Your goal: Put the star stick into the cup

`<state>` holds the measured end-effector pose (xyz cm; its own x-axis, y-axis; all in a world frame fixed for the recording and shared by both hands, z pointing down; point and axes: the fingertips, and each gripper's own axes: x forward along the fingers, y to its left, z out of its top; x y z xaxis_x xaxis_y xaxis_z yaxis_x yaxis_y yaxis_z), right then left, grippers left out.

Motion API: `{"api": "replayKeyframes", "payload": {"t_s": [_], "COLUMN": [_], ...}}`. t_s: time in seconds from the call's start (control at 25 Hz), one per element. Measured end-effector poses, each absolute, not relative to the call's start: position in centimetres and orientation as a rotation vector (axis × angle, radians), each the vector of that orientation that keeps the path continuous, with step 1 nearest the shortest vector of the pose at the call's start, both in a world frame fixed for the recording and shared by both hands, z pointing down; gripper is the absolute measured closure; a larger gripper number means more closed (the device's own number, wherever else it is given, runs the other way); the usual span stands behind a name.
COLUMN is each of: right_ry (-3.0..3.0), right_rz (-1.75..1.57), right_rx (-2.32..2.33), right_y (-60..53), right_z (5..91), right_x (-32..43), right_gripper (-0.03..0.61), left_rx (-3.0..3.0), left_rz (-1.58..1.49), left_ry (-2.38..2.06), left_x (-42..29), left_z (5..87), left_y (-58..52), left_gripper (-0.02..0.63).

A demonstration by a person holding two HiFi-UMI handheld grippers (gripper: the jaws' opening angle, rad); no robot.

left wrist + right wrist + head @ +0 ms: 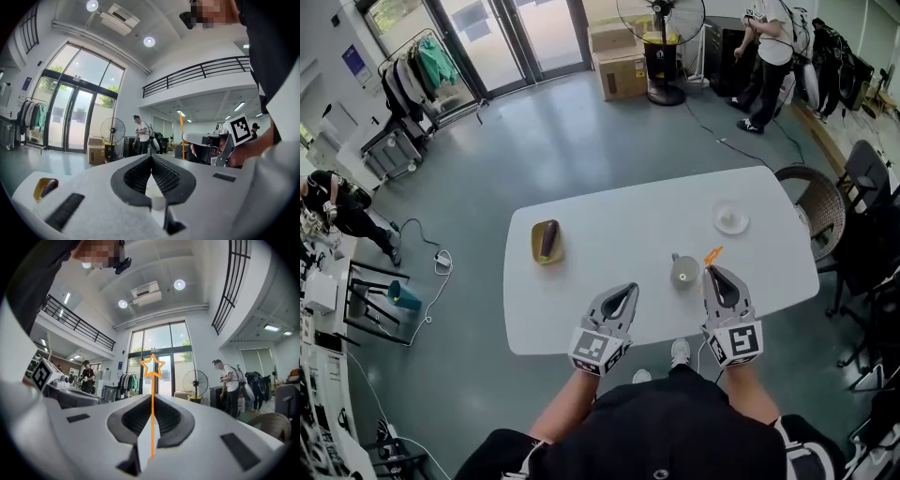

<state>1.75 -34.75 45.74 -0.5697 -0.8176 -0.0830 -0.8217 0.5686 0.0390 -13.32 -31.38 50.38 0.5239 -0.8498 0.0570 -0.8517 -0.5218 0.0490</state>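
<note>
I have the orange star stick (152,420) pinched in my right gripper (152,397). In the right gripper view its thin shaft runs straight up the seam where the two jaws press together, and the outlined star head stands clear above the tips. In the head view the star stick (712,254) pokes out past the tips of the right gripper (711,270), angled away from me. It sits just to the right of the cup (683,272) and is not inside it. The grey-green cup stands upright on the white counter (609,220), near the edge closest to me and between my two grippers. My left gripper (633,289) hovers over that near edge, to the left of the cup. In the left gripper view the jaws of the left gripper (151,159) meet at the tips with nothing gripped between them. Farther left on the counter a yellow dish (535,247) carries a dark purple eggplant (548,237); the left gripper view shows the same dish (39,183) at its lower left. A small white saucer (731,219) lies beyond the cup, toward the far right of the counter. Past the counter stretches grey floor, with a standing fan (662,37) and cardboard boxes (620,64) by the glass doors.
</note>
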Motion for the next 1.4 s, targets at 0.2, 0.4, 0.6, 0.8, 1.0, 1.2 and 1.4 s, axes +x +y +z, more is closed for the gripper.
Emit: {"api": "replayKeyframes", "payload": {"t_s": [0.2, 0.4, 0.6, 0.8, 1.0, 1.2, 1.4], "right_ry": [2.786, 2.827, 2.865, 2.926, 2.987, 3.049, 3.120], "right_rz": [0.089, 0.041, -0.115, -0.206, -0.258, -0.329, -0.361], "right_rx": [-1.351, -1.291, -1.296, -1.285, -1.257, -1.233, -1.217], "right_y": [-37.8, -40.8, -43.9, -45.8, -47.2, -47.4, -47.4], "right_z": [46.1, 47.1, 50.3, 54.2, 57.2, 59.6, 61.6], "right_x": [0.2, -0.2, -0.3, -0.9, -0.9, -1.9, -2.3], "right_gripper": [0.555, 0.557, 0.555, 0.557, 0.557, 0.555, 0.555], "left_rx": [2.616, 2.548, 2.498, 2.438, 2.419, 2.386, 2.370], "left_rz": [0.048, 0.043, 0.060, 0.094, 0.129, 0.157, 0.182], "left_ry": [-1.568, -1.608, -1.646, -1.695, -1.726, -1.758, -1.776], "left_x": [-14.5, -14.6, -14.6, -15.3, -14.7, -15.2, -15.2], "left_z": [50.9, 51.9, 52.8, 54.0, 54.4, 54.6, 55.3], "left_y": [-33.9, -35.6, -36.5, -37.0, -37.6, -37.3, -37.0], "left_gripper": [0.606, 0.606, 0.606, 0.606, 0.606, 0.606, 0.606]}}
